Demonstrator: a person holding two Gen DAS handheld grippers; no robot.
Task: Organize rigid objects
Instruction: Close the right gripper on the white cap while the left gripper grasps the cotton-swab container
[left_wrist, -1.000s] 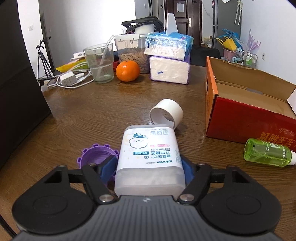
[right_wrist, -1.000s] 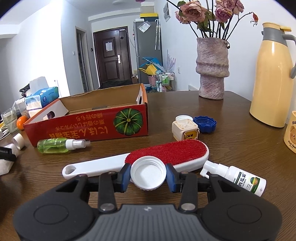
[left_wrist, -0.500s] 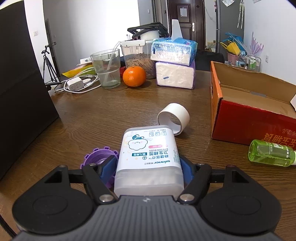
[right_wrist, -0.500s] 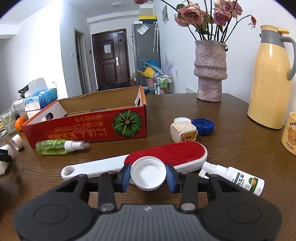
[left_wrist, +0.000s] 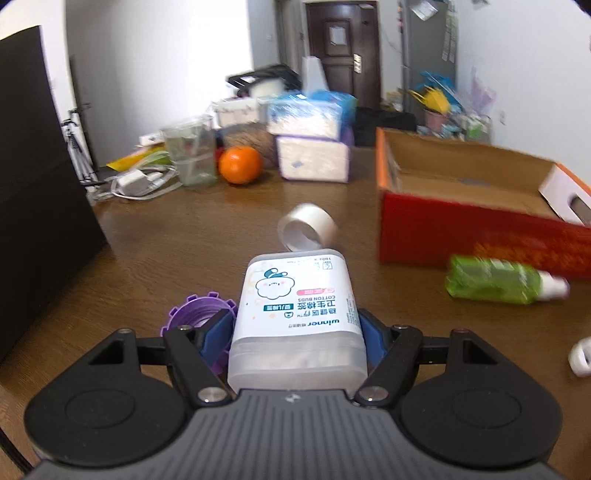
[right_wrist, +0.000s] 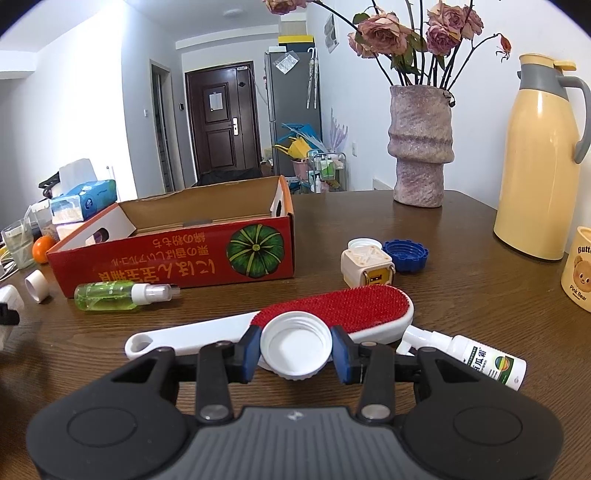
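My left gripper (left_wrist: 298, 332) is shut on a white cotton-bud box (left_wrist: 297, 314), held above the brown table with its blue pads on both sides. A purple cap (left_wrist: 197, 314) lies just behind its left finger. A white tape ring (left_wrist: 308, 227) and a green spray bottle (left_wrist: 498, 280) lie ahead, near the open red cardboard box (left_wrist: 461, 225). My right gripper (right_wrist: 295, 349) is shut on a white bottle cap (right_wrist: 295, 345), just in front of a red lint brush (right_wrist: 332, 310). The red cardboard box (right_wrist: 177, 254) and the green spray bottle (right_wrist: 118, 295) lie further back on the left.
An orange (left_wrist: 240, 164), a glass (left_wrist: 192, 155), stacked tissue packs (left_wrist: 314, 147) and a charger with cables (left_wrist: 136, 182) crowd the far left. A cream cube (right_wrist: 367, 266), blue cap (right_wrist: 404, 253), white spray bottle (right_wrist: 476, 358), vase (right_wrist: 419, 144), yellow thermos (right_wrist: 539, 158) and bear mug (right_wrist: 578, 269) stand at the right.
The left gripper has carried the cotton-bud box towards the red cardboard box, so the box now shows more of its inside. The right gripper and its cap have stayed still.
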